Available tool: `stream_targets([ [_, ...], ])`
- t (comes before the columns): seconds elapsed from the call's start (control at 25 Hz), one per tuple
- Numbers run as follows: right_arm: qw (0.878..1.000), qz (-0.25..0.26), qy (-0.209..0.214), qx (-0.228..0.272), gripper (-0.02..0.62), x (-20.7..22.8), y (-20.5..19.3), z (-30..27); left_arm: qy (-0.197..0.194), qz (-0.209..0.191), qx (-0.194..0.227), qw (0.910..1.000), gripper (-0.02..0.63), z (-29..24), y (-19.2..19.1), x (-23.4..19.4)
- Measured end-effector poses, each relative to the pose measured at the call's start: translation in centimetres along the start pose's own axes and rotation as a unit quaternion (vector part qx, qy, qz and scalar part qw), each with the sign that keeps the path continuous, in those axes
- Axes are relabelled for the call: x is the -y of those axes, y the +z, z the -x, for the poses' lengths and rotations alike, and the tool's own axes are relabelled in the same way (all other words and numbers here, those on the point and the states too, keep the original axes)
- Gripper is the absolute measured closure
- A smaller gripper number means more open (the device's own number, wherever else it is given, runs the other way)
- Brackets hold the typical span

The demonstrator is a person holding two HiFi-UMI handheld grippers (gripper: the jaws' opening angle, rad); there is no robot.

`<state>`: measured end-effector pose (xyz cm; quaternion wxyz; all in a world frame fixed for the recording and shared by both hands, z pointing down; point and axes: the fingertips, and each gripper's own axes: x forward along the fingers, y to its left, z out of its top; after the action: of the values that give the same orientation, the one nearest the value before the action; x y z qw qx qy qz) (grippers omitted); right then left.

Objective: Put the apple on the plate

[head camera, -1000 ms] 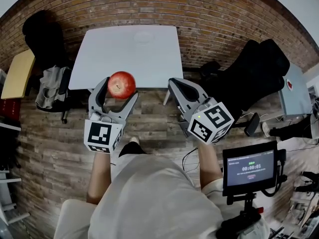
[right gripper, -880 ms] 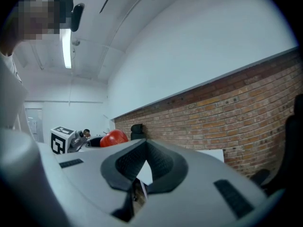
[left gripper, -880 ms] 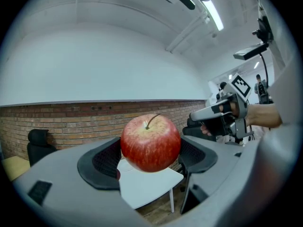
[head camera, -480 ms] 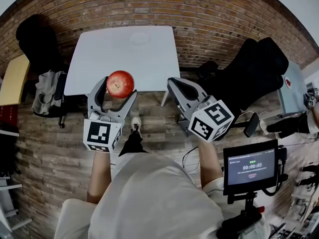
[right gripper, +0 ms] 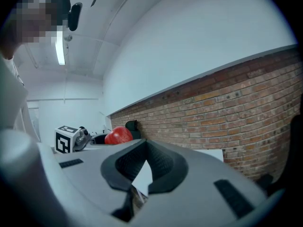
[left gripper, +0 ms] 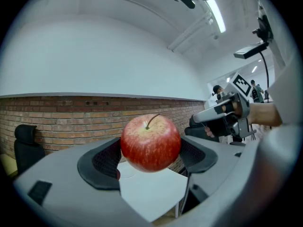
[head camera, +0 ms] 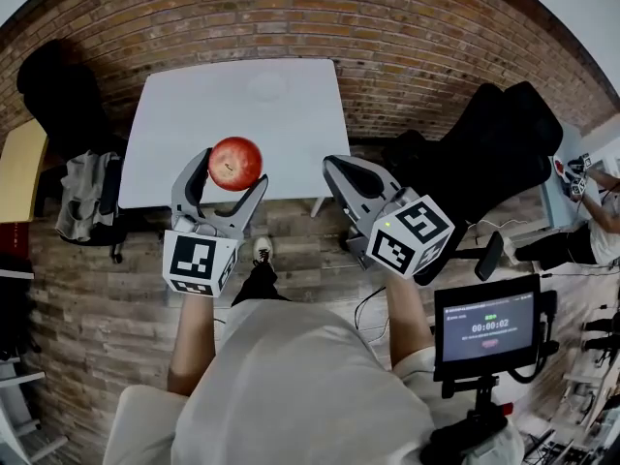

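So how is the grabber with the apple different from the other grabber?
The left gripper is clamped on the red apple; the right gripper holds nothing. The left gripper's jaws stand apart around the fruit; the right gripper's jaws are closed together. Both are grey with black pads and a marker cube, and both are held up in the air near the white table.

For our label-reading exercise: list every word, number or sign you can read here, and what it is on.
Screen: a timer, seemingly "00:00:0" plus one blurred digit; other lines too small.
Cube on the left tongs, cube on the right tongs: black square patterns, no words.
Nothing else carries readable text.
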<state>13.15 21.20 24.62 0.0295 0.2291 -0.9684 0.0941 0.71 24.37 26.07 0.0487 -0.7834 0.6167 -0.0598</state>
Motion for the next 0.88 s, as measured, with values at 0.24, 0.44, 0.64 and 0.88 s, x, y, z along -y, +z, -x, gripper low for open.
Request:
stream_targets([
  [0.24,1.000,-0.006,0.006,0.007,0.592,2.0,0.8,-3.0,-0.010,0.006,-0.004,0.9999,0.216,-3.4,-0.6,-2.7],
  [0.44,1.000,-0.010,0.003,0.005,0.592,3.7,1.6,-5.9,-0.018,0.011,-0.008,0.9998,0.216,-6.1,-1.0,-5.4],
  [0.64,1.000,-0.006,-0.014,0.006,0.592,5.5,2.5,-8.4,-0.026,0.015,-0.021,0.9993,0.216,-8.5,-1.9,-8.1],
  [0.88,1.000,-0.004,-0.026,0.005,0.592,7.4,3.0,-11.7,-0.035,0.019,-0.027,0.9988,0.216,-11.4,-2.5,-10.8],
])
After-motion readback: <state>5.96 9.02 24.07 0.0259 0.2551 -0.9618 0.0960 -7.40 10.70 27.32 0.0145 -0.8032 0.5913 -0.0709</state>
